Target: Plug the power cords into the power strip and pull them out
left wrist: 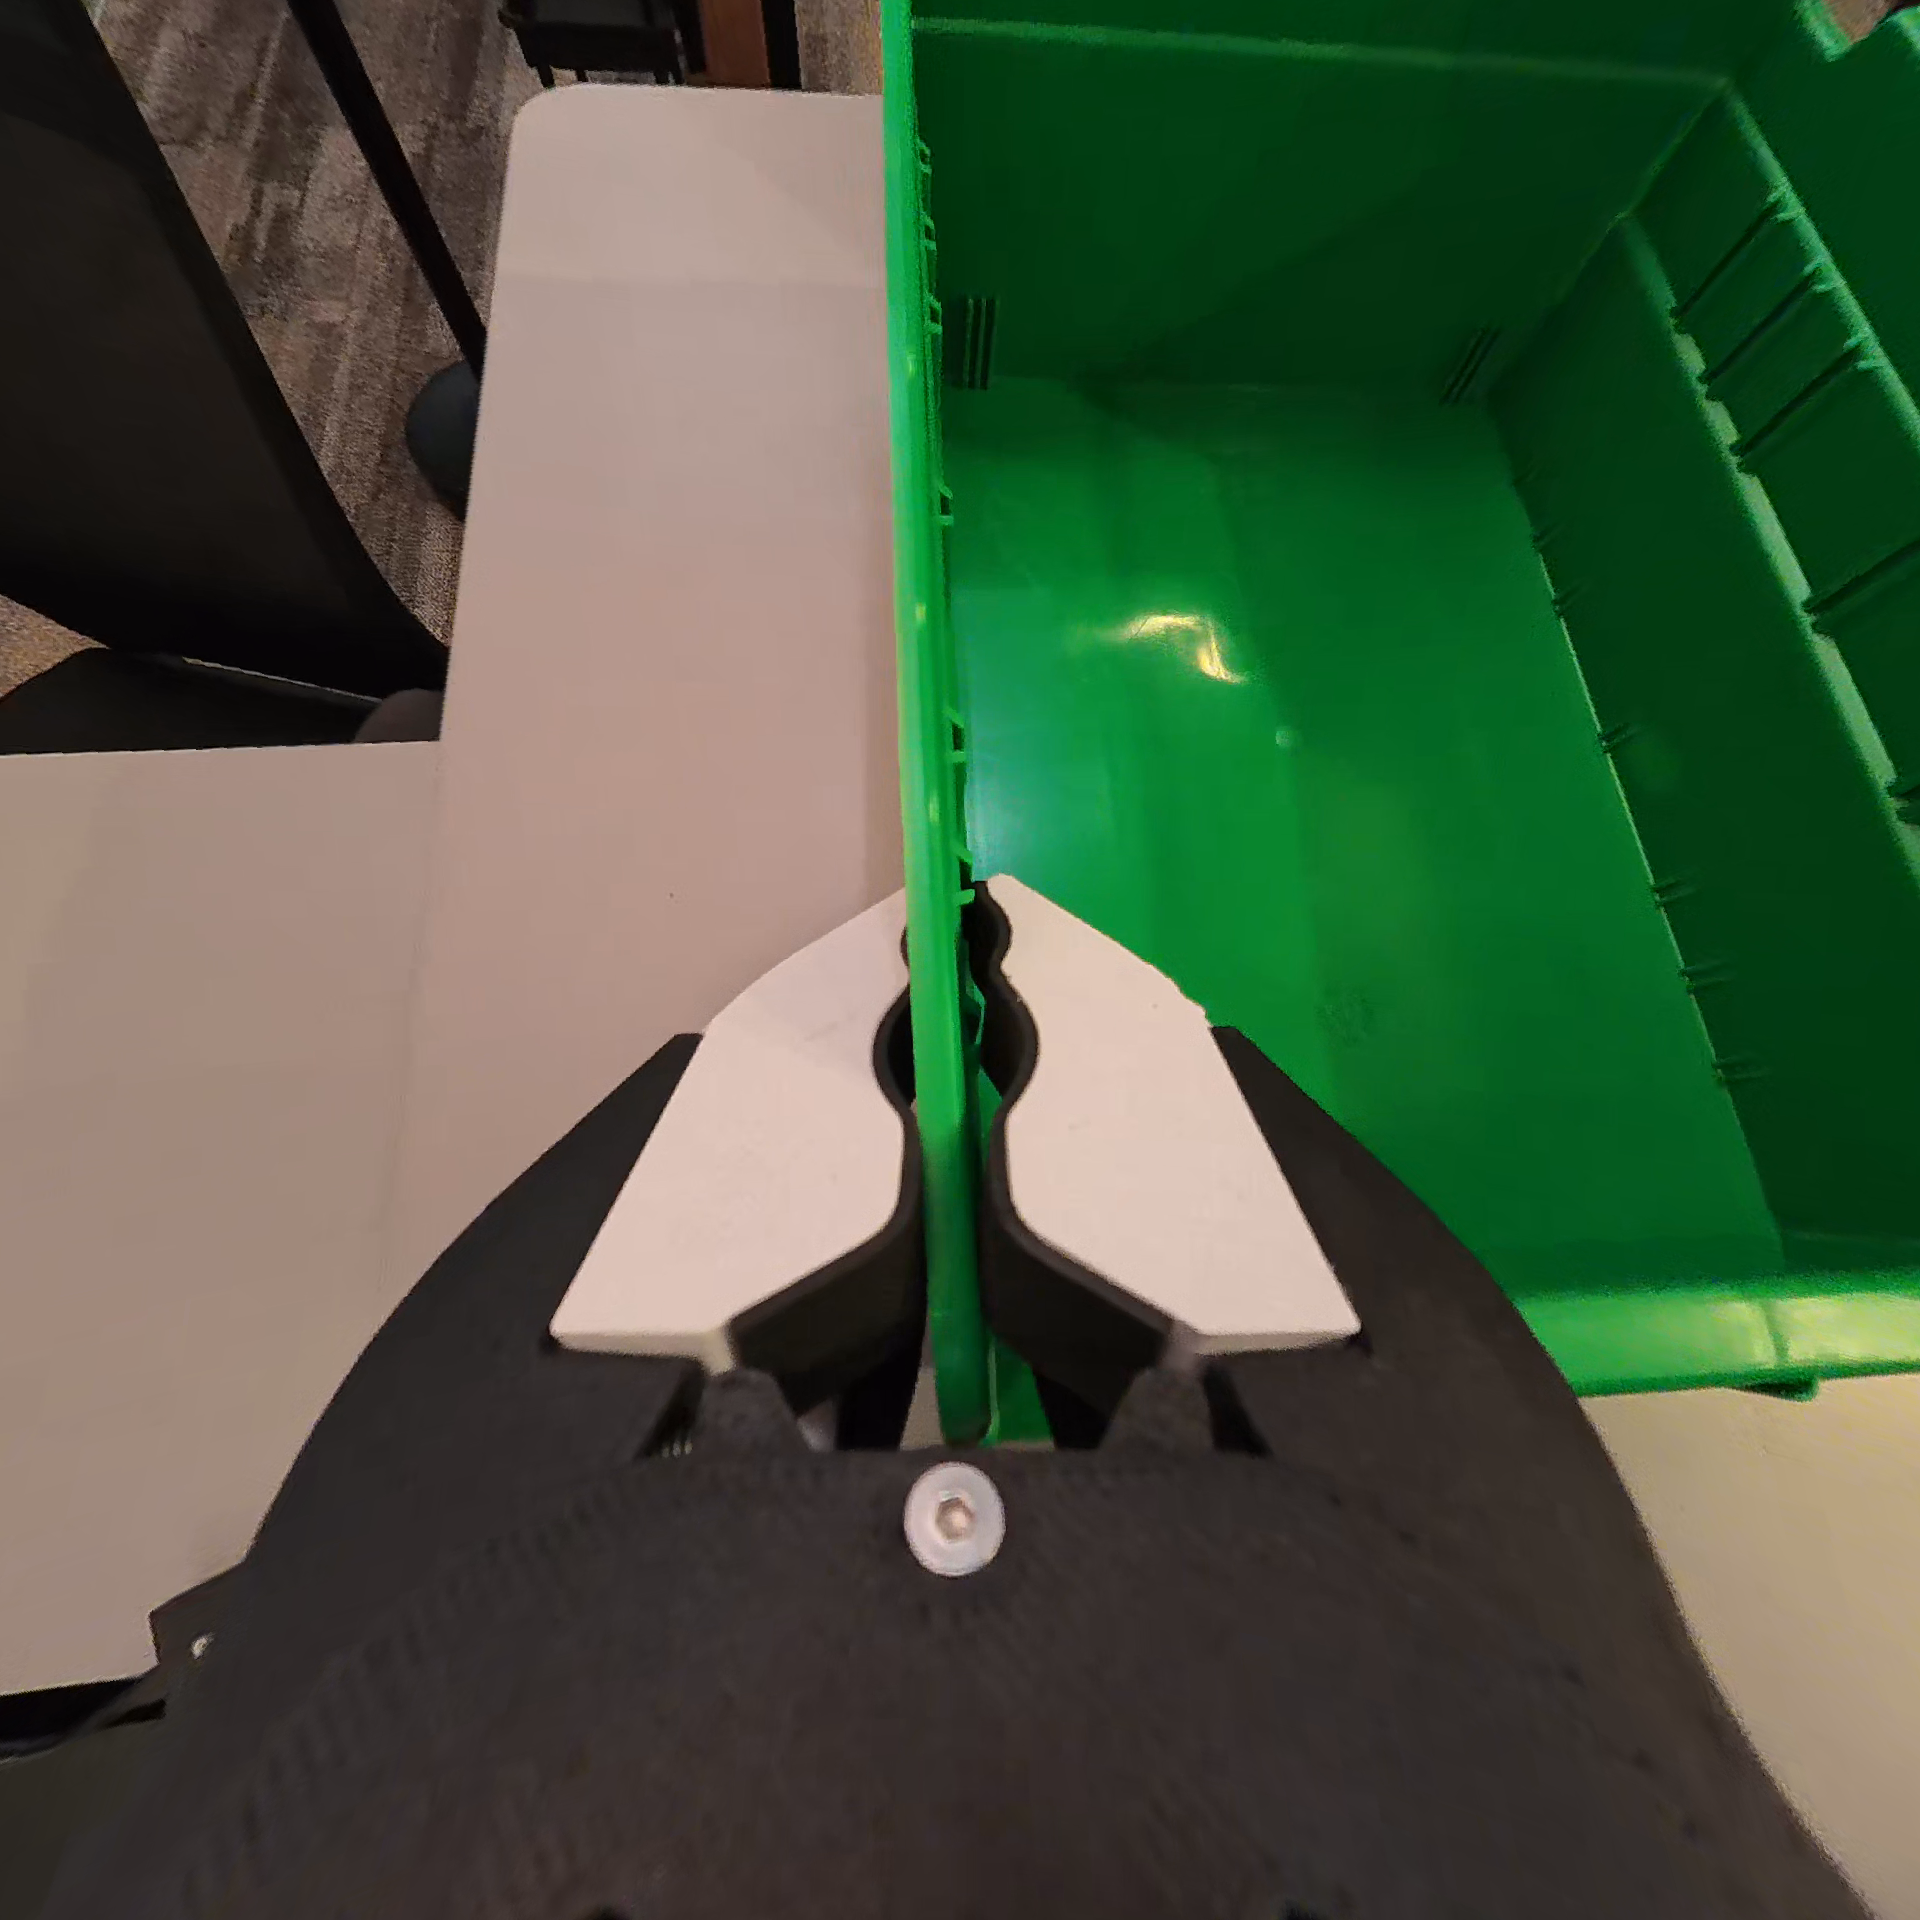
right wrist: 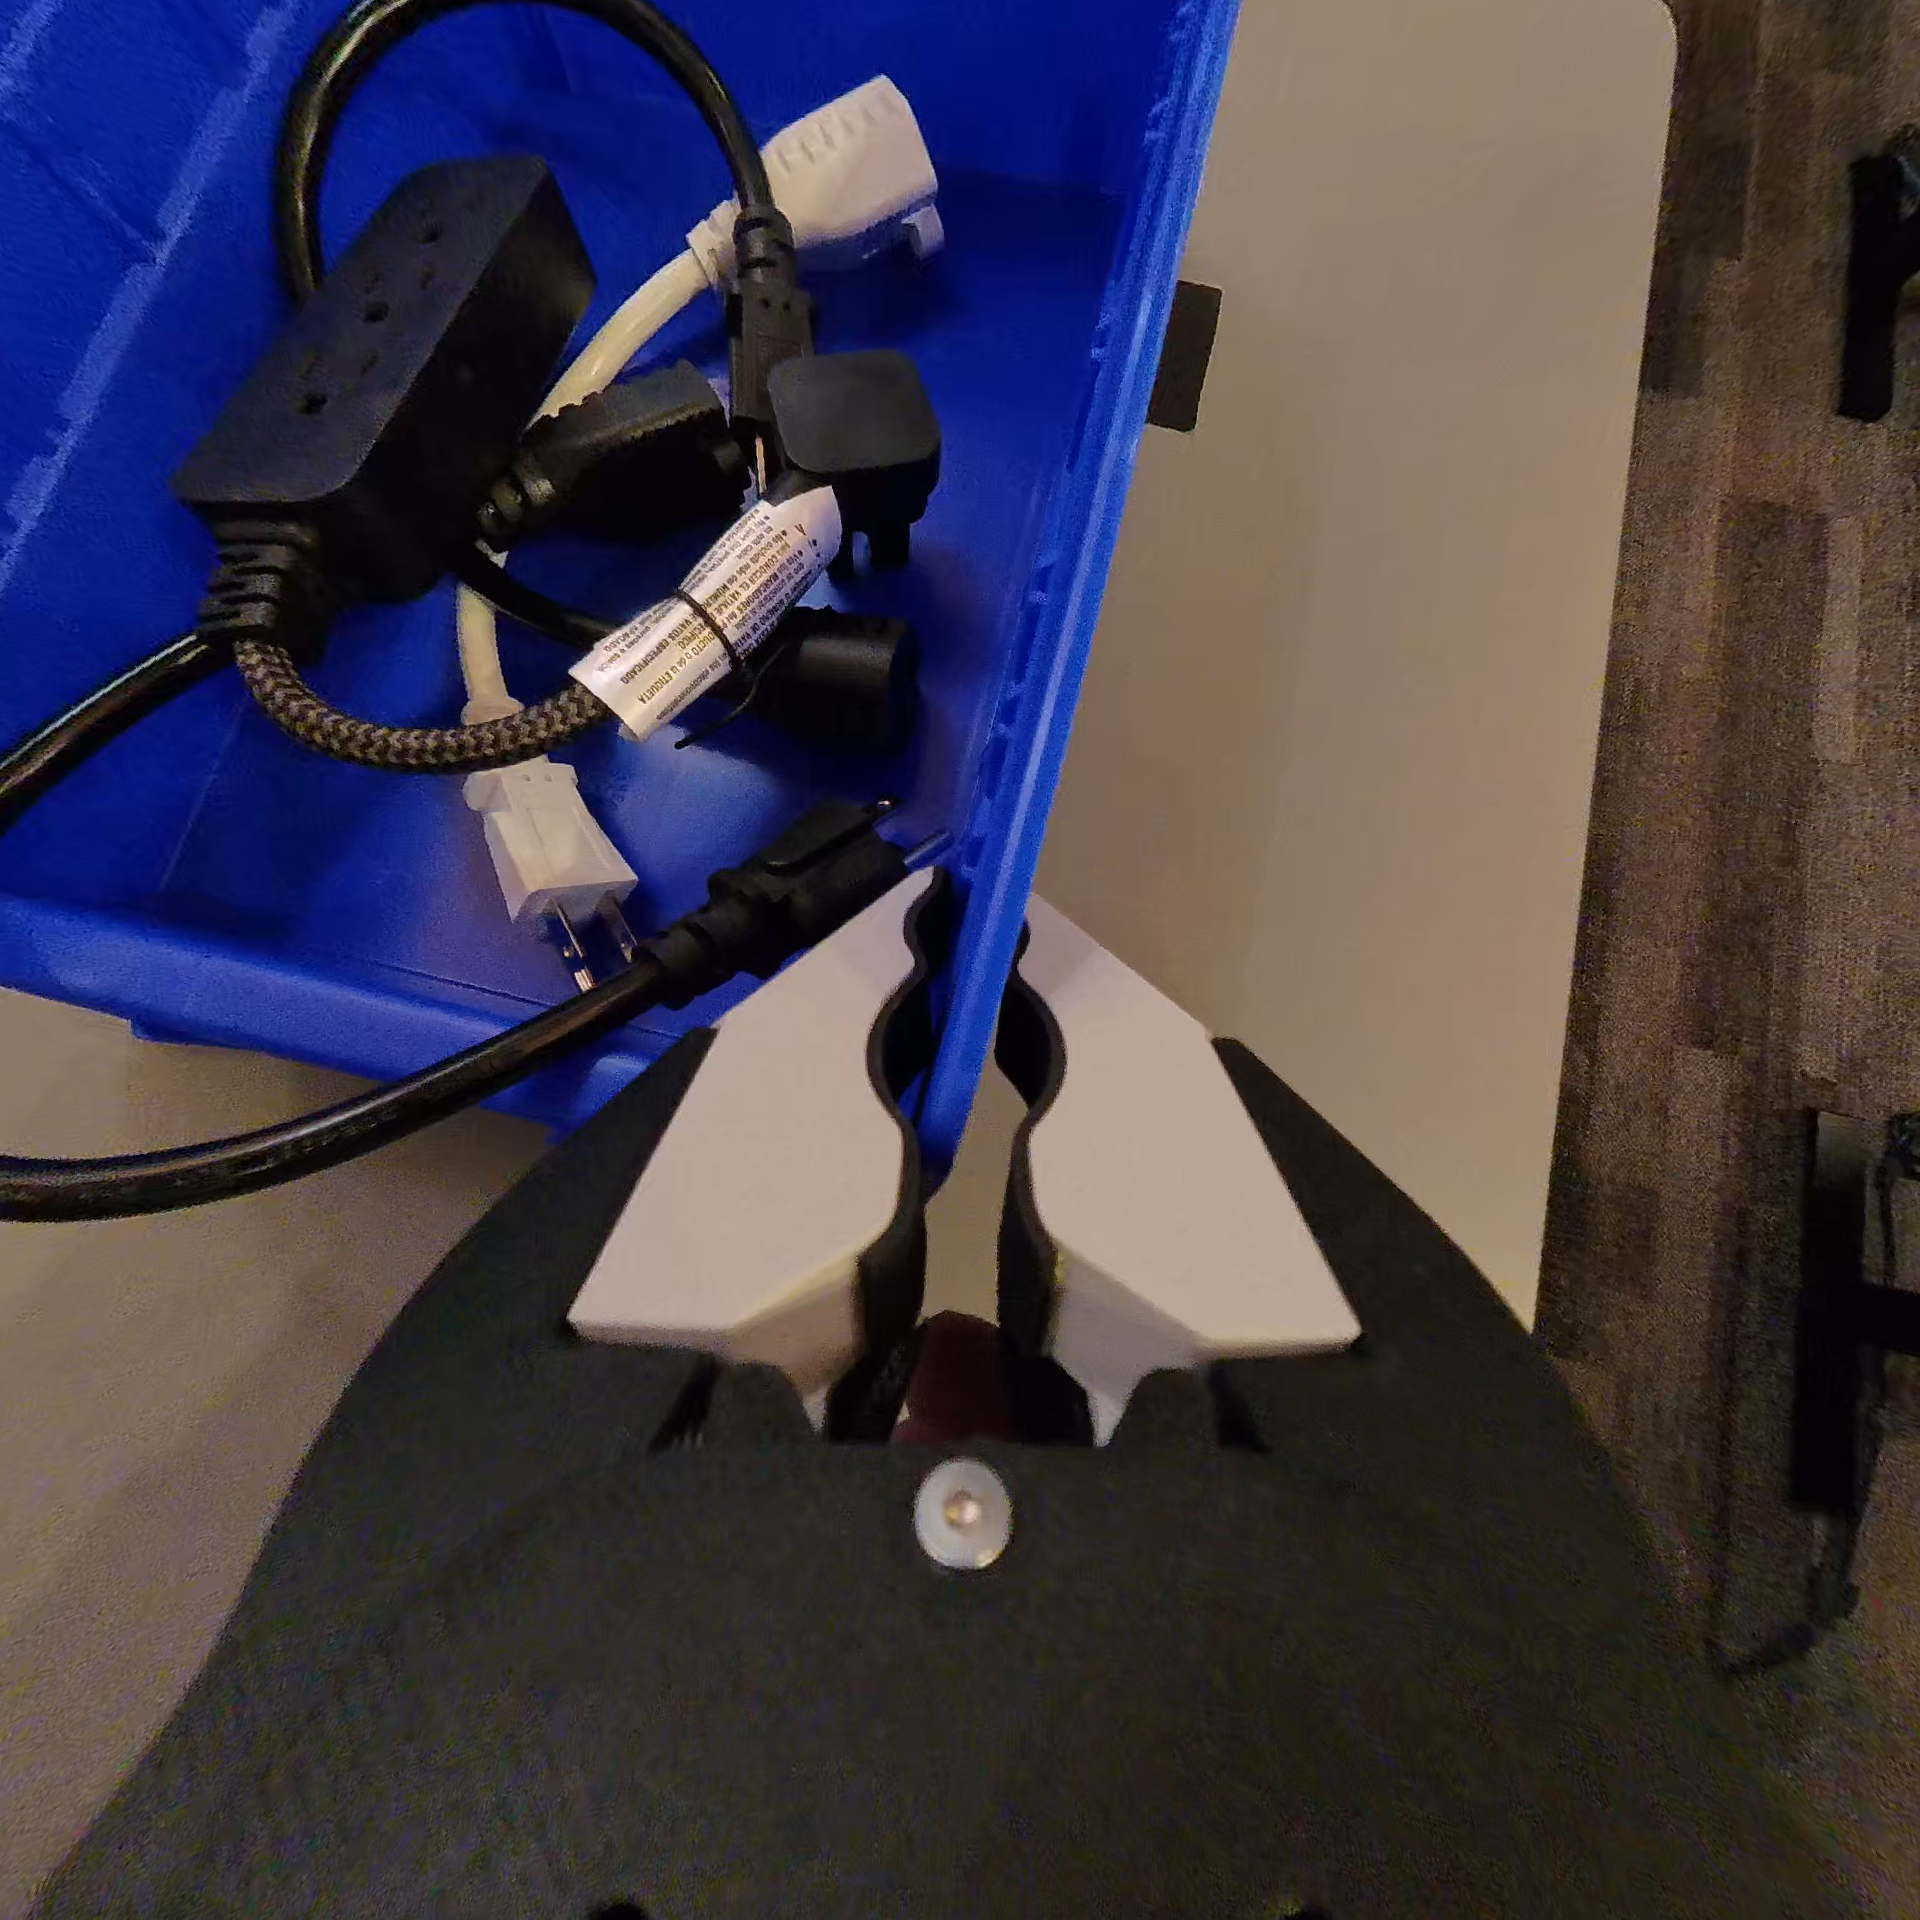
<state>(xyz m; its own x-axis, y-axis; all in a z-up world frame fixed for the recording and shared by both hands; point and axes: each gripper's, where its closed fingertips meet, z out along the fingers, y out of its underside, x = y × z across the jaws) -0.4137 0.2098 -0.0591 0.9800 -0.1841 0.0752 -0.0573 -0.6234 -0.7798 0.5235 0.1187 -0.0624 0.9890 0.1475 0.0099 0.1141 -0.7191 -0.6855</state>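
Note:
My left gripper point(left wrist: 951, 904) is shut on the left wall point(left wrist: 920, 623) of a green bin, one finger outside and one inside; nothing lies on its floor point(left wrist: 1299, 831). My right gripper point(right wrist: 977, 914) is shut on the right wall point(right wrist: 1091, 520) of a blue bin. In the blue bin lie a black power strip point(right wrist: 384, 343) with a braided cord point(right wrist: 416, 727), a white plug point(right wrist: 551, 852), a black plug point(right wrist: 800, 883) just left of my fingertips, a white connector point(right wrist: 852, 166) and a black flat plug point(right wrist: 852, 436).
Both bins stand on a pale table point(left wrist: 675, 520), which also shows in the right wrist view point(right wrist: 1351, 623). A black cord point(right wrist: 260, 1132) hangs over the blue bin's near edge onto the table. Dark furniture point(left wrist: 156, 416) and carpet lie beyond the table's left edge; carpet point(right wrist: 1766, 727) lies to its right. The tips of one gripper are about 95 centimeters away from the tips of the other.

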